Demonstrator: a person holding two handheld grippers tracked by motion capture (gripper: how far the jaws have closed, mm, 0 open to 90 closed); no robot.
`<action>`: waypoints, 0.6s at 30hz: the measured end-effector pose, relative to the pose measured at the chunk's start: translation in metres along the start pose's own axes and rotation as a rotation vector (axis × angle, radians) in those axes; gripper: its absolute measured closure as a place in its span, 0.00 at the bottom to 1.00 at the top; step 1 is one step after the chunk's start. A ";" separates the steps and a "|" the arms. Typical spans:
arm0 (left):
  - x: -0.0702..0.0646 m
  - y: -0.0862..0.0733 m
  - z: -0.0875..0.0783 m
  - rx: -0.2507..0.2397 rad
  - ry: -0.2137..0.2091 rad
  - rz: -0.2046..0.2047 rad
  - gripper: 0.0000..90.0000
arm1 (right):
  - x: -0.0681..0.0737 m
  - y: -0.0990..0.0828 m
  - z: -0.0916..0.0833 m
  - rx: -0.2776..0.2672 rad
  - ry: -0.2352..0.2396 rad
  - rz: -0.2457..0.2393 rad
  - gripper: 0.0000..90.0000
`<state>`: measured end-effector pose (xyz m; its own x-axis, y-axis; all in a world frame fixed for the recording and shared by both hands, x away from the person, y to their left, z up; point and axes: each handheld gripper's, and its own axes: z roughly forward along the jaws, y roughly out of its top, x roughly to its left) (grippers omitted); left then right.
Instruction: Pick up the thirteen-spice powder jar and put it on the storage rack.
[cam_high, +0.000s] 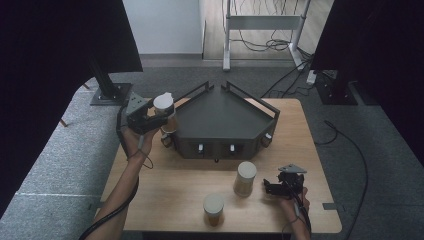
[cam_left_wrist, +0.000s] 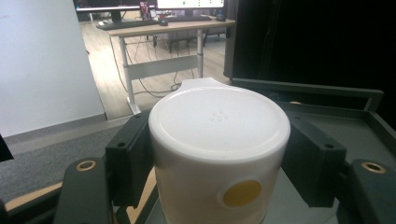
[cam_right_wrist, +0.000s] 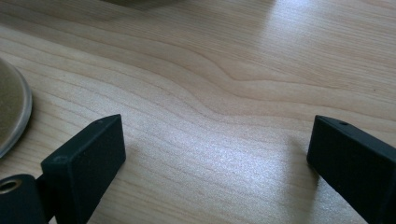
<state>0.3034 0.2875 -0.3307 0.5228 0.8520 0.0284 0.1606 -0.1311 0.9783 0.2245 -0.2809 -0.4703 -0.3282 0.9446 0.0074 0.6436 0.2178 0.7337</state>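
Clamped between the left gripper's (cam_high: 159, 116) jaws, one white-lidded jar (cam_left_wrist: 218, 154) hangs at the left rim of the black tray (cam_high: 220, 117), not yet set inside, while two jars (cam_high: 245, 178) wait on the table in front of that tray beside the open, empty right gripper (cam_high: 270, 189).

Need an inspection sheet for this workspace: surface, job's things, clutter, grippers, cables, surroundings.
Surface: wooden table, bare wood around the jars.
Job's things: white-lidded jar held at the left edge of the black angled tray; two more lidded jars upright on the table's front.
Clutter: nothing seen.
Grippers: left gripper shut on the jar; right gripper open, low over the wood, nothing between its jaws.
Cables: loose cables on the floor beyond the table.
Surroundings: grey carpet, white stand frame, dark curtains at both sides.
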 end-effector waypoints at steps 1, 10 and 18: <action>-0.001 -0.001 0.002 -0.003 0.000 0.001 0.35 | 0.000 0.000 0.000 0.000 0.000 0.000 0.04; -0.004 0.002 0.018 0.009 0.011 0.011 0.35 | 0.000 0.000 0.000 0.000 0.001 -0.001 0.04; -0.007 0.006 0.030 0.005 0.030 0.014 0.35 | 0.000 0.000 0.000 0.000 0.003 -0.001 0.04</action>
<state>0.3261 0.2658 -0.3314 0.4994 0.8650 0.0485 0.1580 -0.1460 0.9766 0.2246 -0.2811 -0.4702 -0.3307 0.9437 0.0083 0.6435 0.2191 0.7334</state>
